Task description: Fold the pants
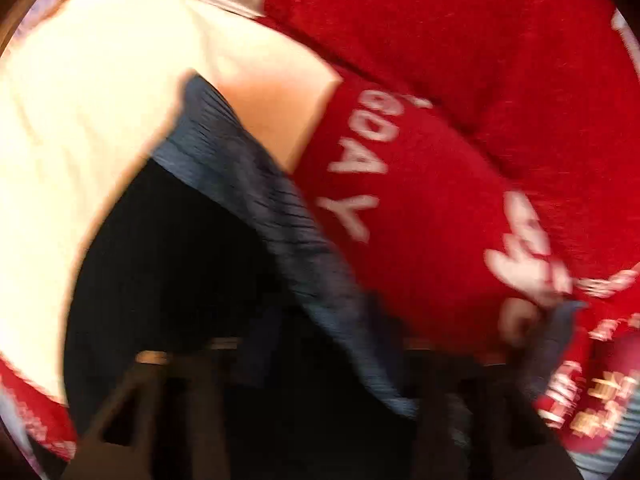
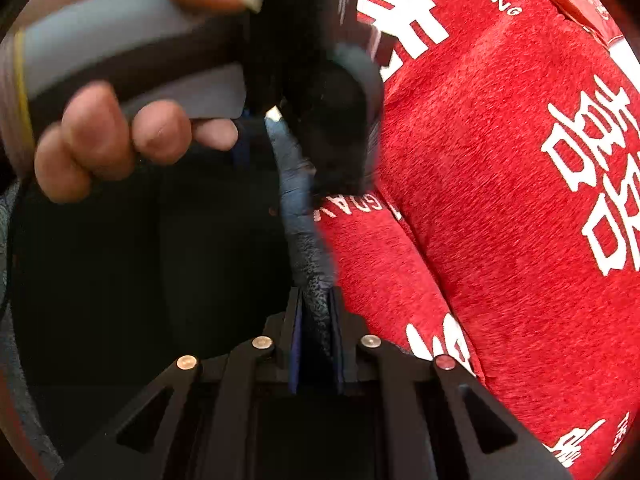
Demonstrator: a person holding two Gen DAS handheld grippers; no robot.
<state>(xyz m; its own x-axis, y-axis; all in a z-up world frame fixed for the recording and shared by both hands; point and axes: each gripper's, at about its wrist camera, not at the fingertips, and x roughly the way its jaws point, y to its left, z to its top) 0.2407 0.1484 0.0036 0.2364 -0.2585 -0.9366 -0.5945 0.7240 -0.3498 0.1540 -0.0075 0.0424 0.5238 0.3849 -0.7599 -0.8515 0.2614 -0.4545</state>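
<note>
Red blanket [image 2: 500,200] underneath. Right gripper [image 2: 316,320] pinching pants [image 2: 304,216] hem, running toward 12 o'clock; left gripper [image 1: 320,368] jaws unclear.

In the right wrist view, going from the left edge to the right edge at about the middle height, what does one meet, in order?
The person's hand on the other hand-held gripper's handle → dark pants fabric → the blue-grey bunched edge of the pants, running down into the right hand-held gripper → red blanket with white characters.
</note>
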